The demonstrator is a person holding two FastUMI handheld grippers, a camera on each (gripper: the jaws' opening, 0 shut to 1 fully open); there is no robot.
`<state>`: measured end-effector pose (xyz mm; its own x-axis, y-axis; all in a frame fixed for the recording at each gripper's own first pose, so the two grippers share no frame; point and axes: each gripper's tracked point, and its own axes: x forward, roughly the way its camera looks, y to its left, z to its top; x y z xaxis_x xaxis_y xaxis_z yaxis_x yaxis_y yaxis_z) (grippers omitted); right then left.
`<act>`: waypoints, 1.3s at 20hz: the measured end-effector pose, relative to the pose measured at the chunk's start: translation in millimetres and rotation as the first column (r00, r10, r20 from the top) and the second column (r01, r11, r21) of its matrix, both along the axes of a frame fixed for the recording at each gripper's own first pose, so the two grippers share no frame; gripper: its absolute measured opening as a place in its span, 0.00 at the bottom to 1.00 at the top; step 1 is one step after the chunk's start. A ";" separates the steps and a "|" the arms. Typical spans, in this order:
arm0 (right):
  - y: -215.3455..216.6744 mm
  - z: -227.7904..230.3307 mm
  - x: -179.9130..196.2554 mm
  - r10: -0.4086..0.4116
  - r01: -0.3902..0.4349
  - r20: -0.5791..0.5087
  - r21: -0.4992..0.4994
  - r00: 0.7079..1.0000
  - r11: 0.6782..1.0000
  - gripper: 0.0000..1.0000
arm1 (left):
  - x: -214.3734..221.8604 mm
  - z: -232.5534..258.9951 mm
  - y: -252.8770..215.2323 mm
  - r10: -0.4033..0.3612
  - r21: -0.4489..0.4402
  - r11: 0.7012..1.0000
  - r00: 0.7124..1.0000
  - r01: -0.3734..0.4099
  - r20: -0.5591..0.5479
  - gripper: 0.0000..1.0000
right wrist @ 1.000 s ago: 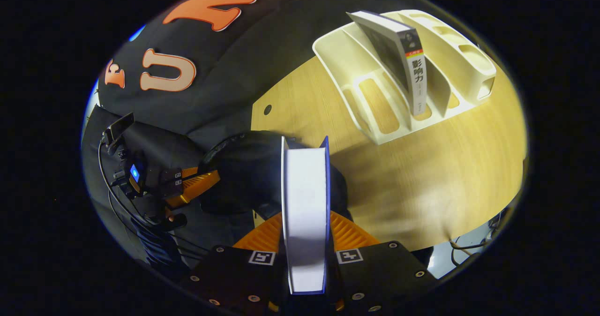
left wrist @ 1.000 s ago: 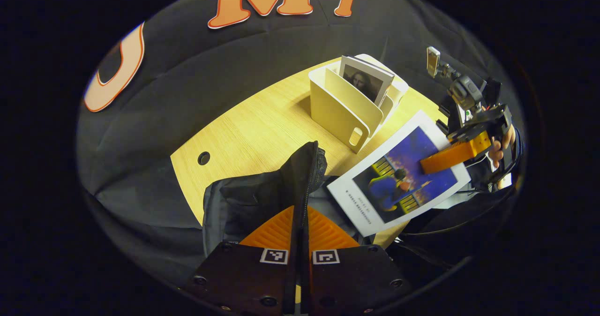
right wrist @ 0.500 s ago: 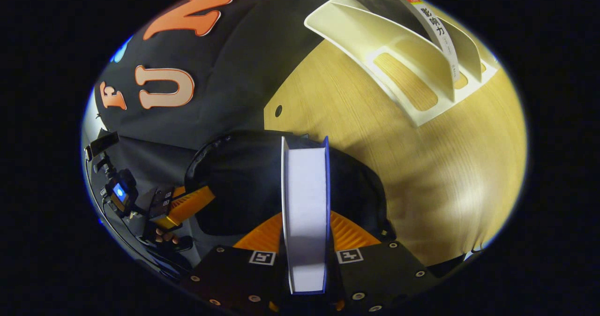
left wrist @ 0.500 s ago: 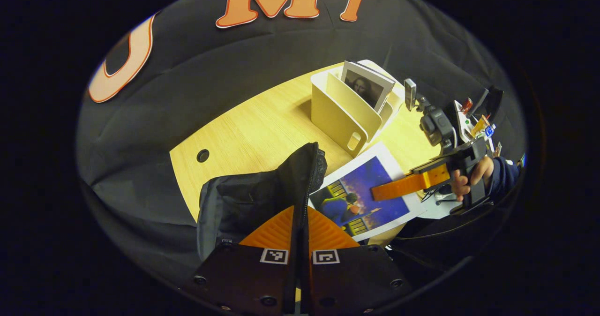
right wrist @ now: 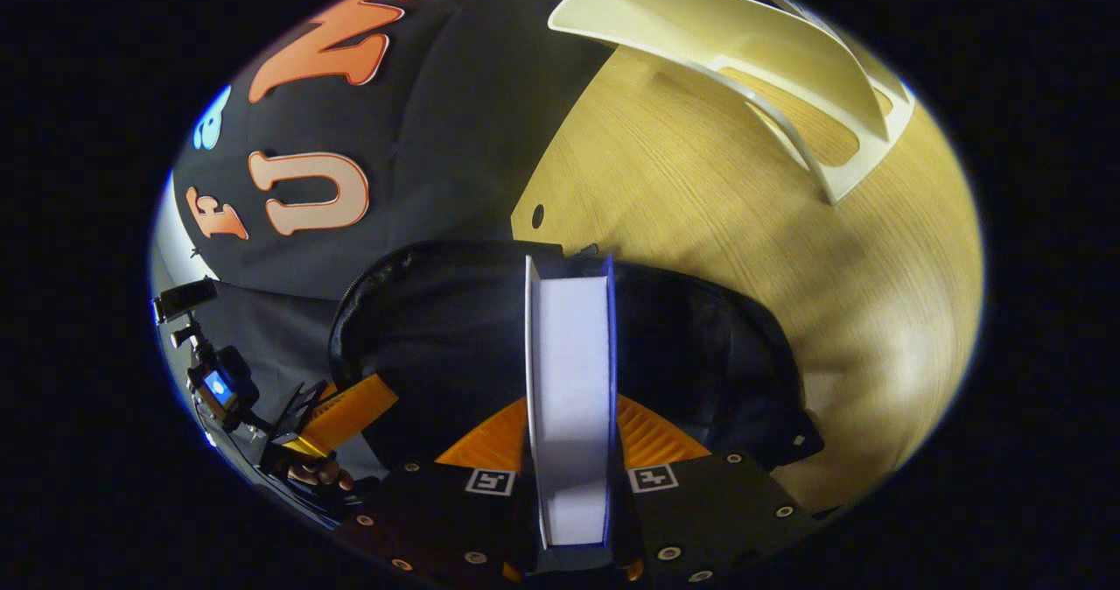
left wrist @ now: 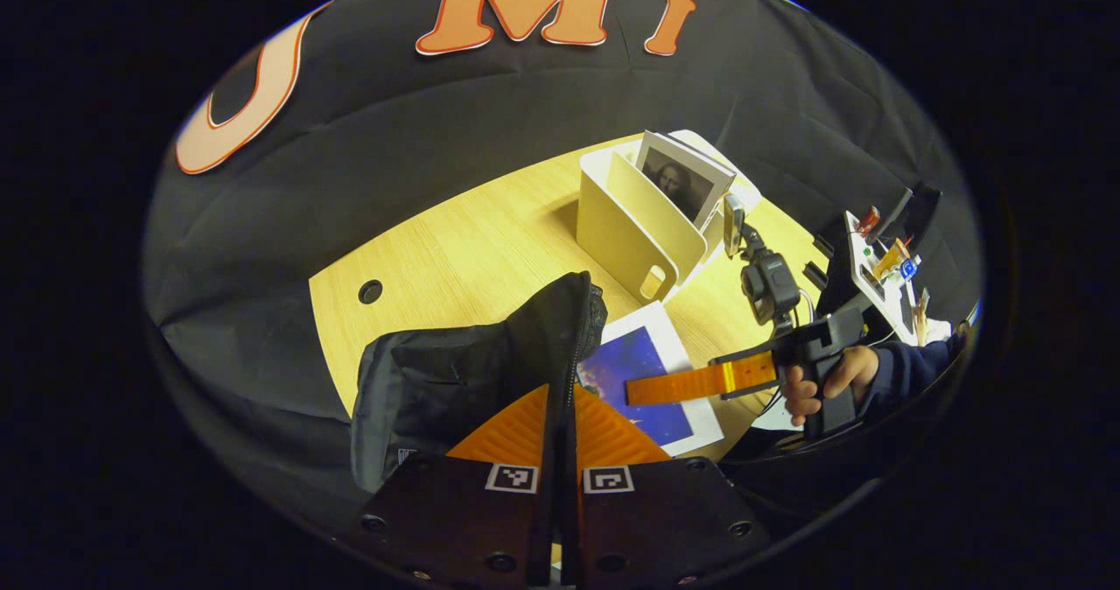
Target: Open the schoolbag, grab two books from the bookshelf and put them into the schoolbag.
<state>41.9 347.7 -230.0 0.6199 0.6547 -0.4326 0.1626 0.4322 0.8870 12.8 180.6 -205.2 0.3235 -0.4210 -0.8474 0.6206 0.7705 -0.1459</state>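
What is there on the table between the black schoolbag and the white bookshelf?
In the left gripper view, only bare wooden table lies between the schoolbag and the bookshelf. The right gripper view shows the same bare stretch.

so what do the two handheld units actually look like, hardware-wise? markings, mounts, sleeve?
Both share one build: a black plate body with visible screws and two square black-and-white tags at the base of the ribbed fingers, seen on the left claw and the right claw. The right unit has a black pistol handle with a camera on top, held by a hand in a dark sleeve.
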 end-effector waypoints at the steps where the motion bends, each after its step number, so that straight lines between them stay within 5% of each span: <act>1: 1.2 -1.0 1.6 -0.009 0.009 0.005 0.004 1.000 1.000 0.32 | -1.9 -0.3 -1.6 0.001 -0.006 1.000 1.000 -0.001 -0.002 0.05; 11: 41.1 -25.7 20.5 -0.048 0.048 0.006 0.016 0.999 0.999 0.33 | -15.8 3.3 -13.0 0.030 -0.064 0.997 0.999 -0.031 -0.013 0.05; 14: 51.4 -32.0 15.7 0.007 -0.006 -0.027 0.019 1.000 1.000 0.36 | -14.9 3.3 -11.6 0.037 -0.064 0.997 0.999 -0.038 -0.017 0.05; 16: 46.1 -43.0 5.2 0.046 -0.049 -0.052 -0.063 0.998 0.997 0.42 | -15.2 2.1 -11.0 0.032 -0.057 0.998 0.999 -0.033 -0.016 0.05; 17: 42.8 -50.1 -0.2 0.068 -0.074 -0.062 -0.099 0.996 0.992 0.35 | -13.1 0.9 -11.7 0.031 -0.056 0.998 0.999 -0.031 -0.014 0.05; 18: 38.6 -55.9 -4.9 0.090 -0.100 -0.078 -0.137 0.993 0.985 0.58 | -11.2 0.3 -12.2 0.036 -0.055 0.998 0.999 -0.037 -0.015 0.05; 19: 31.1 -58.0 -12.7 0.113 -0.127 -0.089 -0.171 0.990 0.977 0.56 | -11.7 0.0 -12.4 0.041 -0.055 0.998 0.999 -0.042 -0.014 0.05; 20: 25.4 -60.2 -18.7 0.132 -0.149 -0.100 -0.193 0.986 0.970 0.77 | -11.0 -0.5 -12.2 0.047 -0.056 0.997 0.999 -0.048 -0.012 0.05; 21: 19.8 -58.9 -26.0 0.154 -0.172 -0.103 -0.210 0.983 0.962 0.86 | -12.1 -0.8 -12.2 0.051 -0.060 0.997 0.999 -0.051 -0.013 0.05; 26: -23.4 -63.5 -42.2 0.191 -0.222 -0.127 -0.311 0.973 0.924 0.96 | -15.3 -8.1 -9.8 0.082 -0.044 0.996 0.996 -0.083 -0.017 0.05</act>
<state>-0.3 324.4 -293.5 0.4331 0.5803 -0.6896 0.1141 0.7237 0.6807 -2.5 170.7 -213.3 0.3457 -0.4309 -0.8335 0.5529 0.8113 -0.1901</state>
